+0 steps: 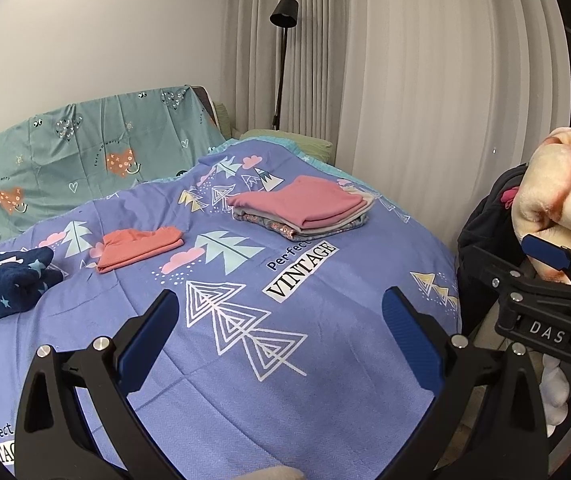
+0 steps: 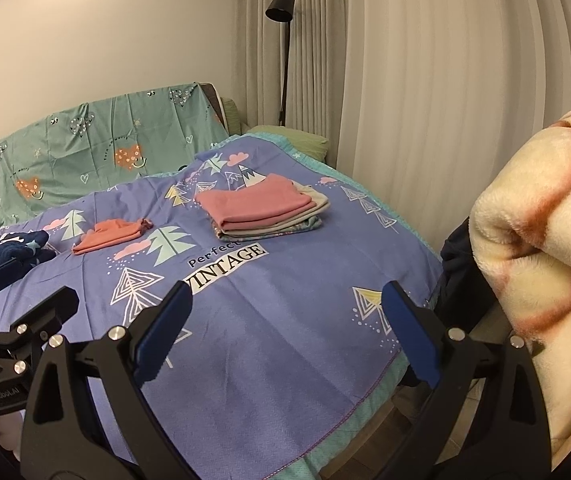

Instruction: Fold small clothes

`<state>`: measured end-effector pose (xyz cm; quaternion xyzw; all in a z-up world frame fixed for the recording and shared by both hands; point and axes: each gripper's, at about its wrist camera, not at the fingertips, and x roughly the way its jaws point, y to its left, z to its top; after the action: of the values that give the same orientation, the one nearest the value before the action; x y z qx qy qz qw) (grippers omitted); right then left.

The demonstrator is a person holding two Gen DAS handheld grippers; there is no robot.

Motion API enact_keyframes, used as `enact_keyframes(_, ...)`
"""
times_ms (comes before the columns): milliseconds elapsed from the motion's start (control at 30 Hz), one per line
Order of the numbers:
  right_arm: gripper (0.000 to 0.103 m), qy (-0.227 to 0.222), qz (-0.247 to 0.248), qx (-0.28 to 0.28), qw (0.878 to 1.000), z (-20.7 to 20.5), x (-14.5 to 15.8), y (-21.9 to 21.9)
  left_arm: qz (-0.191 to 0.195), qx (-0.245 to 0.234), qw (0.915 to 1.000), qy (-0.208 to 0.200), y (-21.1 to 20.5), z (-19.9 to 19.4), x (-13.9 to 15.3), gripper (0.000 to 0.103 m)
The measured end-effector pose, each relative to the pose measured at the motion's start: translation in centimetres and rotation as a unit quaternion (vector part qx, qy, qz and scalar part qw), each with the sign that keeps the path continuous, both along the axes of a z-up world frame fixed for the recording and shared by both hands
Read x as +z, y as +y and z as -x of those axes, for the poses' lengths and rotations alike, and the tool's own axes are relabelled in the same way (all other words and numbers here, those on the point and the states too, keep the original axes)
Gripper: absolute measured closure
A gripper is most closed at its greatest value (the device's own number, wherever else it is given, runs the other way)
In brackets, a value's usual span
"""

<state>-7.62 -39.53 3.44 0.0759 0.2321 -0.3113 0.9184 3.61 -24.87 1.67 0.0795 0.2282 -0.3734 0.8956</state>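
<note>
Clothes still to be folded seem to lie off the bed's right edge: a cream fleece piece (image 2: pixel 541 240) with reddish lines bulks up at about three o'clock from the right hand-held gripper (image 2: pixel 285 332), close beside it, atop a dark heap (image 1: pixel 485 232). Whether that heap sits in a basket or on a chair I cannot tell. The right hand-held gripper is the nearer one; its blue pads stand apart and hold nothing. The left hand-held gripper (image 1: pixel 281 344) hangs over the near part of the blue patterned bedspread (image 1: pixel 325 320), jaws likewise apart and bare, with the fleece farther off at two o'clock. From here I would expect the right side to reach for the fleece.

Farther up the bed, at eleven o'clock, lies a crumpled navy star-print garment (image 1: pixel 9 284), then a folded coral piece (image 1: pixel 141 246), its long axis running left to right. Farthest, at twelve o'clock, sits the folded stack (image 1: pixel 305 208), pink on top.
</note>
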Motion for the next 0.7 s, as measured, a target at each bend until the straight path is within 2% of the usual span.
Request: enact_keyframes(700,0.006,0.004,-0.011,0.006,1.0,-0.21,-0.91,-0.62,-0.011,0.001,0.9999,0.0,-0.59,0.31,-0.72,0.001)
